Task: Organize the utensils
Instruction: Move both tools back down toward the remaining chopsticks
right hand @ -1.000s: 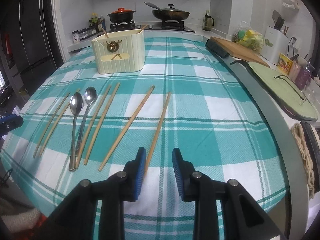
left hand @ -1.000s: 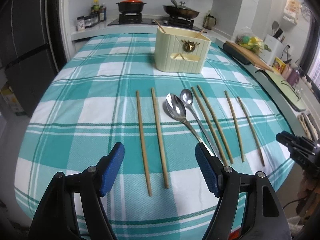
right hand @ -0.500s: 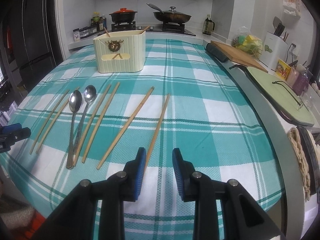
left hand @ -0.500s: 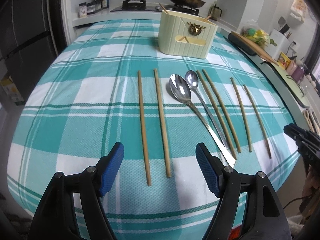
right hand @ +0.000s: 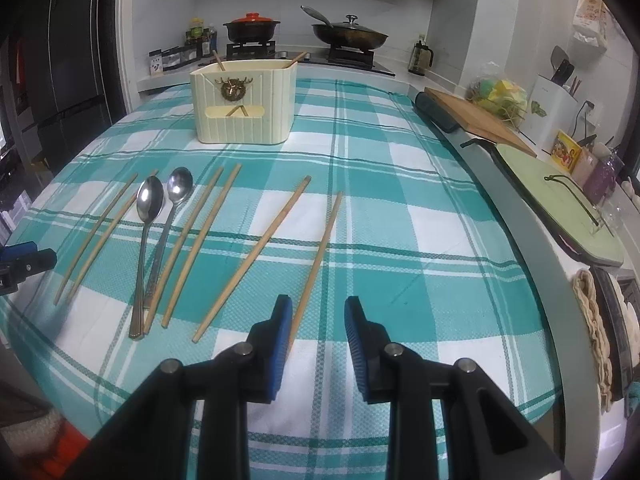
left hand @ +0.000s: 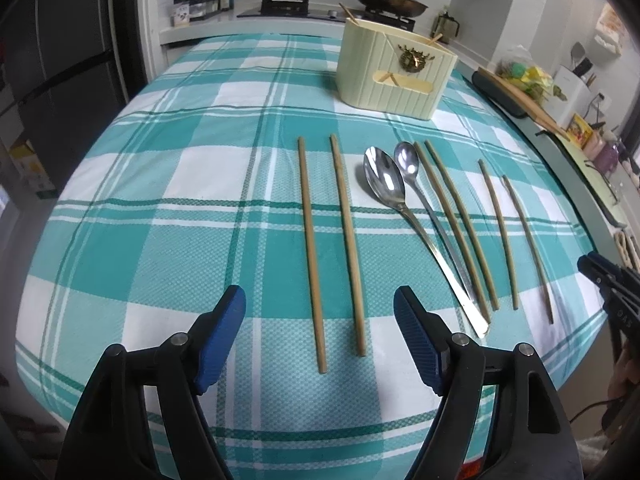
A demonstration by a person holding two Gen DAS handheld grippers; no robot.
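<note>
Hovering low over the near edge of the table (left hand: 160, 200), left gripper (left hand: 320, 332) with jaws spread wide, holding nothing. Lying just ahead of those jaws, parallel and slightly apart, left chopstick pair (left hand: 332, 248), near ends falling between the blue pads (left hand: 218, 340).

Resting right of that pair, large spoon (left hand: 386, 184) and small spoon (left hand: 408, 160), bowls toward the far side, handles running close together toward the near edge. Lying just beside the small spoon, middle chopstick pair (left hand: 456, 224), sticks nearly touching each other. Lying further right, spaced more loosely, right chopstick pair (left hand: 516, 236).

Standing upright at the far side beyond the row, cream utensil holder (right hand: 244, 104), with stick ends poking out of its top and through its front slot.

Hanging above the near right part of the checked cloth, right gripper (right hand: 318, 332) with jaws parted narrowly, gripping nothing. Passing under its left pad, near end of the rightmost chopstick (right hand: 320, 256); contact impossible to tell. Showing at the right edge of the left wrist view, tip of that same gripper, well apart from the cutlery.
</note>
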